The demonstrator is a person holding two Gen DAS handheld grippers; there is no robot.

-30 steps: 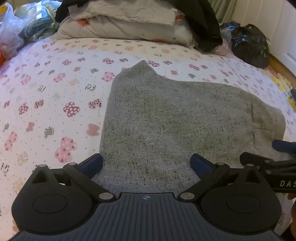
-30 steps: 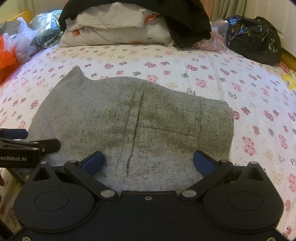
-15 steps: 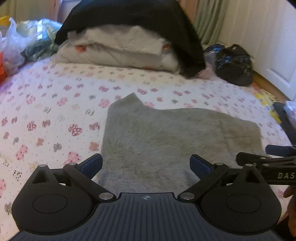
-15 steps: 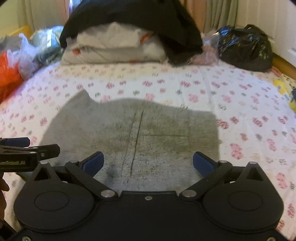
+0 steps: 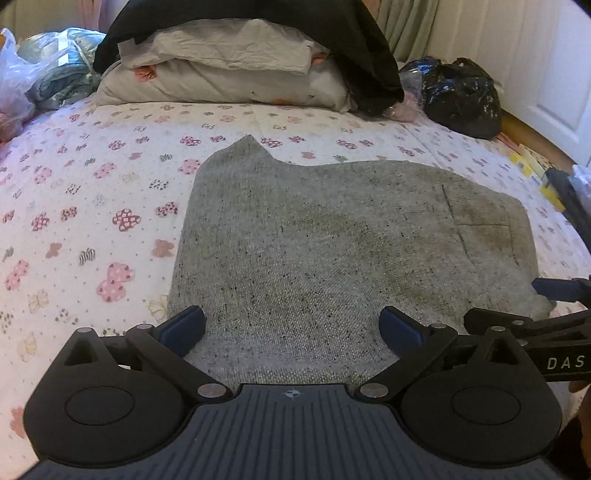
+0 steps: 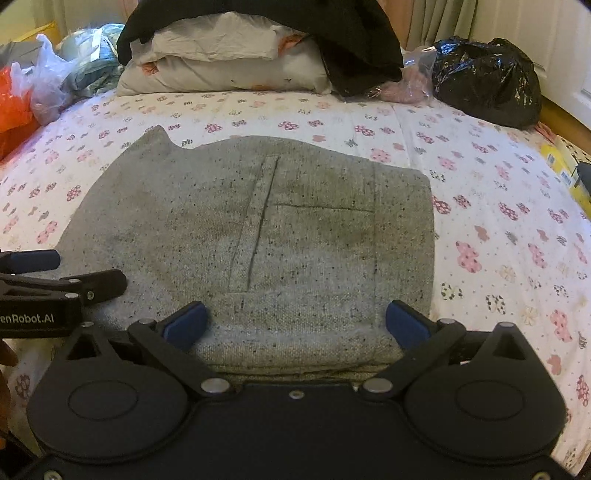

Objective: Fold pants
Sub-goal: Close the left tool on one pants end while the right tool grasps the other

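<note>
Both pairs of jaws stand spread wide and grasp nothing: the left gripper (image 5: pixel 291 326) hovers low over the near left part of the grey pants (image 5: pixel 332 251), and the right gripper (image 6: pixel 297 321) hovers over their near right part, each with its blue pads apart above the cloth. Those pants lie folded flat on the bed (image 5: pixel 92 192), a speckled grey block with one pointed corner sticking out at the far left edge. Seen from the right wrist, a welt pocket slit (image 6: pixel 264 218) runs away from the camera across the top layer, with a stitched seam branching off to the right. Each gripper shows at the edge of the other's view, side by side along the near edge of the pants. A white sheet printed with pink and dark bows covers the bed. Towards the head of the bed, pillows (image 6: pixel 225 62) are stacked with a black garment (image 6: pixel 354 33) draped over them. A black plastic bag (image 6: pixel 487 81) sits at the far right, and clear plastic bags (image 6: pixel 44 85) lie at the far left.
</note>
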